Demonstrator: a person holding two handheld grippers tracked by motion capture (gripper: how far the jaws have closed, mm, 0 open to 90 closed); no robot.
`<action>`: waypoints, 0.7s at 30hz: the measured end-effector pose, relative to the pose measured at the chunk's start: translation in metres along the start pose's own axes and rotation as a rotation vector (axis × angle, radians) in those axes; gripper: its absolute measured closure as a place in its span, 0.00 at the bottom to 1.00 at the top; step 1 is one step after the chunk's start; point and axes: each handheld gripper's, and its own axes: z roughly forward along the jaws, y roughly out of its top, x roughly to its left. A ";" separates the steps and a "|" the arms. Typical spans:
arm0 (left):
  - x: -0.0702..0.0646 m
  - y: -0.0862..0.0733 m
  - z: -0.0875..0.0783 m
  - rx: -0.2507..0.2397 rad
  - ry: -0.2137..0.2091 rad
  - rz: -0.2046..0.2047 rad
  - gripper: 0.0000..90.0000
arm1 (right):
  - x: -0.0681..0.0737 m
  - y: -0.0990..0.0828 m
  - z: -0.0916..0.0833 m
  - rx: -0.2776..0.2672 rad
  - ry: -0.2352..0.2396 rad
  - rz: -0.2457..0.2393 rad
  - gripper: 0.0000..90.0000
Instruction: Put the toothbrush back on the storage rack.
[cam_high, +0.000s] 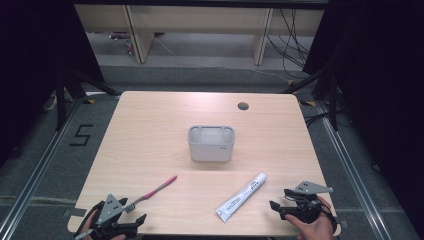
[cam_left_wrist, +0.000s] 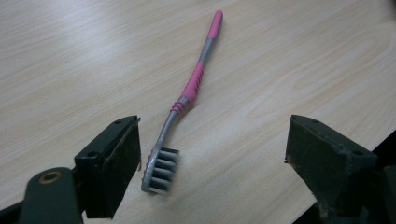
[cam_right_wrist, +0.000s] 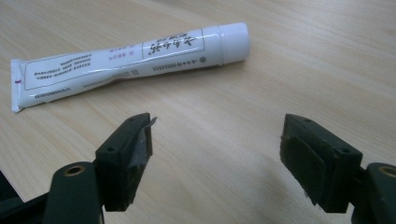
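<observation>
A pink and grey toothbrush lies on the wooden table, bristle head toward the near left corner. My left gripper is open, low over the table, with the bristle head between its jaws close to the left one; neither pad touches it. A white toothpaste tube lies at the near right, cap pointing away. My right gripper stands open just right of the tube, with bare table between its jaws.
A grey rectangular holder with compartments stands at the table's middle. A round cable hole sits at the far edge. The table's near edge runs right beside both grippers. A hand holds the right gripper.
</observation>
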 end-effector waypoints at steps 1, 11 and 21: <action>0.000 0.000 0.000 0.000 0.000 0.000 0.19 | 0.000 0.000 0.000 -0.001 0.000 -0.002 0.29; 0.000 0.001 -0.001 0.000 -0.004 -0.009 0.25 | -0.001 0.000 0.000 -0.008 -0.003 0.007 0.30; -0.001 0.001 -0.002 -0.029 -0.020 -0.039 0.37 | 0.000 -0.001 -0.001 -0.012 -0.002 0.032 0.31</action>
